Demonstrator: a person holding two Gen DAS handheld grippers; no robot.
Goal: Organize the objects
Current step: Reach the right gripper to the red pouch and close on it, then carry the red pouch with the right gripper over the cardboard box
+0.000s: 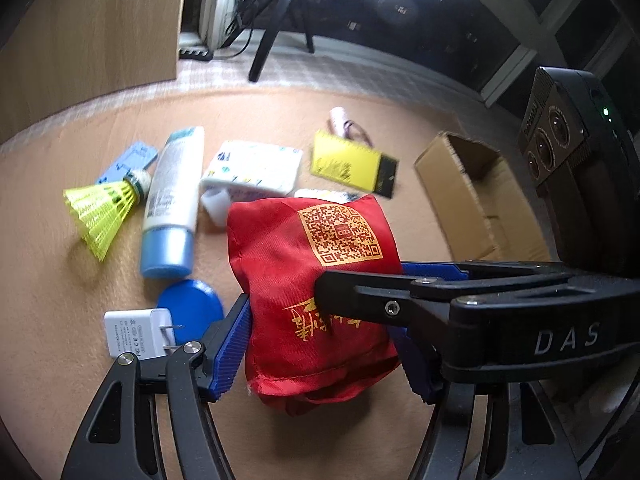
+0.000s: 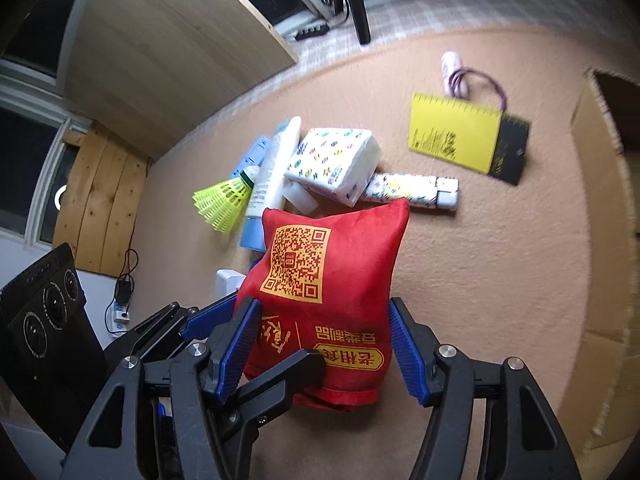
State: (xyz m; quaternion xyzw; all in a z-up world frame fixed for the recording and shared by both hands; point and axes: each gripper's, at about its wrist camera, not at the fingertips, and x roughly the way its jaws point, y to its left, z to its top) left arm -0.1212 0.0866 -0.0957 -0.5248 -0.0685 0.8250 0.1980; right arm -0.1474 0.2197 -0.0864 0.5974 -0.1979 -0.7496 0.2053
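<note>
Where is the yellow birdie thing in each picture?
Left wrist view: the yellow shuttlecock lies at the left on the carpet, left of the white and blue tube.
Right wrist view: the shuttlecock is left of centre, again just left of the tube.
Shared landmark: the red pouch with its gold QR square, low in the middle of both.

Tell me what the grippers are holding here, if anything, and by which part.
Both the left gripper and the right gripper clamp the red pouch, each across the sides of its lower half.
</note>
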